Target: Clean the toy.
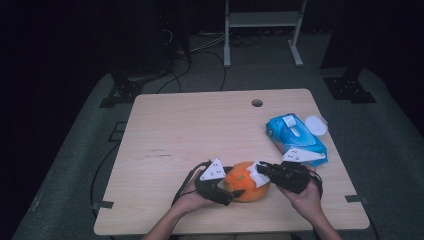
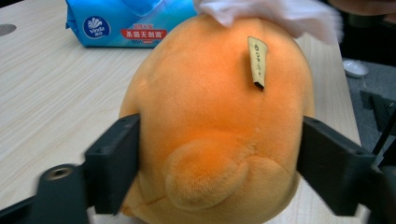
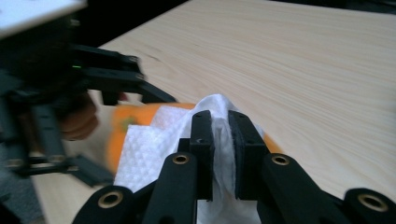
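An orange plush toy (image 1: 244,184) lies near the front edge of the wooden table (image 1: 200,130). My left gripper (image 1: 234,185) comes at it from the left. In the left gripper view its jaws press on both sides of the toy (image 2: 210,116), which has a small tan tag on its back. My right gripper (image 1: 261,171) reaches in from the right, shut on a white wipe (image 1: 257,173) that rests on top of the toy. In the right gripper view the wipe (image 3: 149,149) is pinched between the two pads (image 3: 221,140), with the orange toy (image 3: 122,126) under it.
A blue pack of wet wipes (image 1: 295,137) lies at the right side of the table, with a white round lid (image 1: 316,125) beside it at the table's edge. There is a small round hole (image 1: 257,103) near the far edge. Bare wood stretches to the left and the middle.
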Demonstrator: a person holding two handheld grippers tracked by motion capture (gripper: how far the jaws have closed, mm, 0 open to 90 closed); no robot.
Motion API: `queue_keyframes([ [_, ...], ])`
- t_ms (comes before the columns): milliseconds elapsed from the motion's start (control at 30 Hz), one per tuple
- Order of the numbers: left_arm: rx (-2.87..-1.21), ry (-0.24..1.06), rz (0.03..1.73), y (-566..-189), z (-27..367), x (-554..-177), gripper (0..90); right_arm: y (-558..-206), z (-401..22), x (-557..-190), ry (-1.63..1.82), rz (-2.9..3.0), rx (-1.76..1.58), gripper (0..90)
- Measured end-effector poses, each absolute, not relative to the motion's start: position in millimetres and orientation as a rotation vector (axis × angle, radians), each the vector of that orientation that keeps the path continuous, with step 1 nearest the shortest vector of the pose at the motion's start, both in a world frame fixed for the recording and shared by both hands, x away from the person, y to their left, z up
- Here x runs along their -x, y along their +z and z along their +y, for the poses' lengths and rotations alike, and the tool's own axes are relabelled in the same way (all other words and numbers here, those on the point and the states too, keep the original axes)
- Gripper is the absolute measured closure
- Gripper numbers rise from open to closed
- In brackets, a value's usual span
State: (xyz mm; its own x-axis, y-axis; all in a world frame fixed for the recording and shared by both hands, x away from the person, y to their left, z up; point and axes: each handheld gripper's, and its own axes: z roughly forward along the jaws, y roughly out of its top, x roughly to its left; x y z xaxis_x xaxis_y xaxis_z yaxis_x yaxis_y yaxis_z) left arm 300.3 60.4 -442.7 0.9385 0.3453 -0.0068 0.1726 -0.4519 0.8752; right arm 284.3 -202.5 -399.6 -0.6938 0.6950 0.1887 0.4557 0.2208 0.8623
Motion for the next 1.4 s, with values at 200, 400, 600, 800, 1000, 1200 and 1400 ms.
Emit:
queue_keyframes([
  [200,-2.044,0.198,0.381,-443.8,63.0,-299.9,24.8,-394.6,-188.5,-275.7,1.445,2.281,-0.985,79.3],
  [400,-2.024,0.175,0.391,-445.9,62.8,-302.9,24.7,-404.8,-213.9,-289.0,1.393,2.225,-1.121,79.7],
  [600,-2.034,0.183,0.393,-445.2,61.3,-301.2,24.5,-395.1,-187.2,-274.0,1.435,2.259,-0.988,80.0],
  [800,-2.008,0.180,0.376,-445.9,63.4,-301.7,22.8,-399.3,-196.5,-281.6,1.403,2.254,-1.020,79.7],
  [1000,-1.972,0.108,0.366,-449.8,68.2,-308.0,10.1,-403.4,-205.2,-285.0,1.424,2.256,-1.064,79.9],
  [1200,-1.985,0.121,0.369,-458.1,61.6,-309.2,7.2,-404.1,-199.9,-285.9,1.426,2.268,-1.051,79.8],
  [1400,-1.971,0.178,0.318,-423.7,67.4,-299.1,24.5,-393.1,-203.4,-280.8,1.504,2.233,-1.048,80.0],
])
